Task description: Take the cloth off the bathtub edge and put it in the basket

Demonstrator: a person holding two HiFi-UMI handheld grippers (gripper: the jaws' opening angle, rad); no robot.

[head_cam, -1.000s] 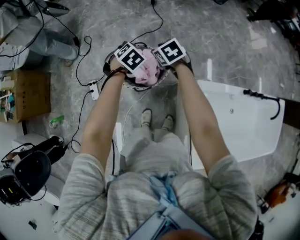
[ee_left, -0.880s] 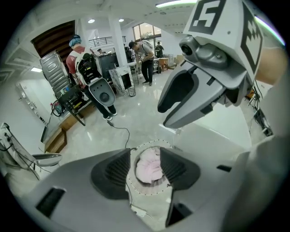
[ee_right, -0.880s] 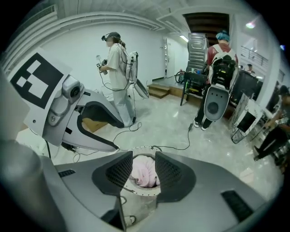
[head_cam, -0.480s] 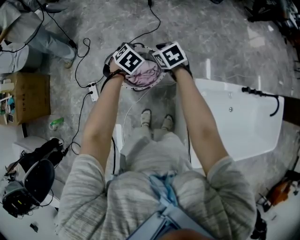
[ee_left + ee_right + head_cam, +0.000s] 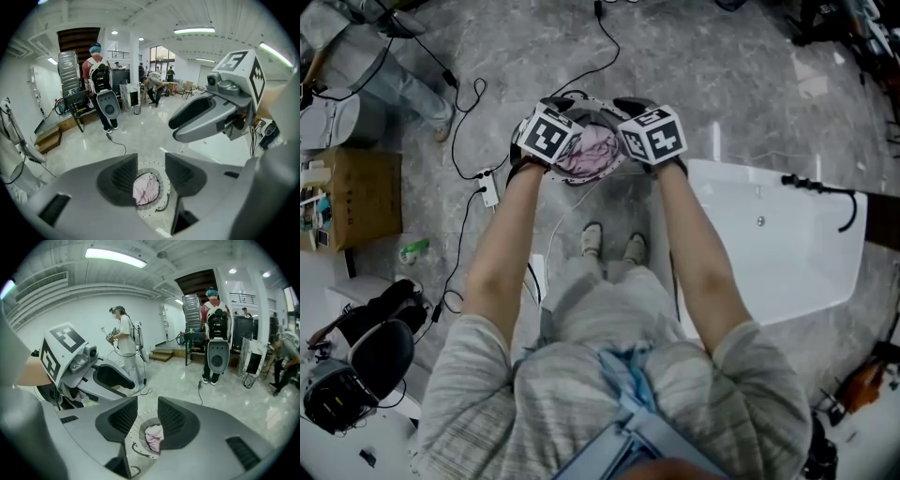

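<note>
The pink cloth [image 5: 592, 150] lies crumpled inside the round basket [image 5: 577, 177] on the floor, just left of the white bathtub [image 5: 769, 244]. My left gripper [image 5: 546, 131] and right gripper [image 5: 652, 133] hang over the basket's two sides. In the left gripper view the jaws of the left gripper [image 5: 151, 171] stand apart, and the cloth [image 5: 146, 187] shows far below through the gap. The right gripper [image 5: 147, 416] has the same look, with the cloth [image 5: 153, 437] down in the basket [image 5: 136, 448]. Neither gripper touches anything.
Black cables and a white power strip [image 5: 488, 181] run across the grey floor left of the basket. A cardboard box [image 5: 356, 192] sits at the far left. My shoes [image 5: 614, 242] stand just short of the basket. Several people stand farther off in the room [image 5: 98, 79].
Both grippers have come up off the basket and drawn apart and back toward me. More of the pink cloth now shows between them, lying still in the basket.
</note>
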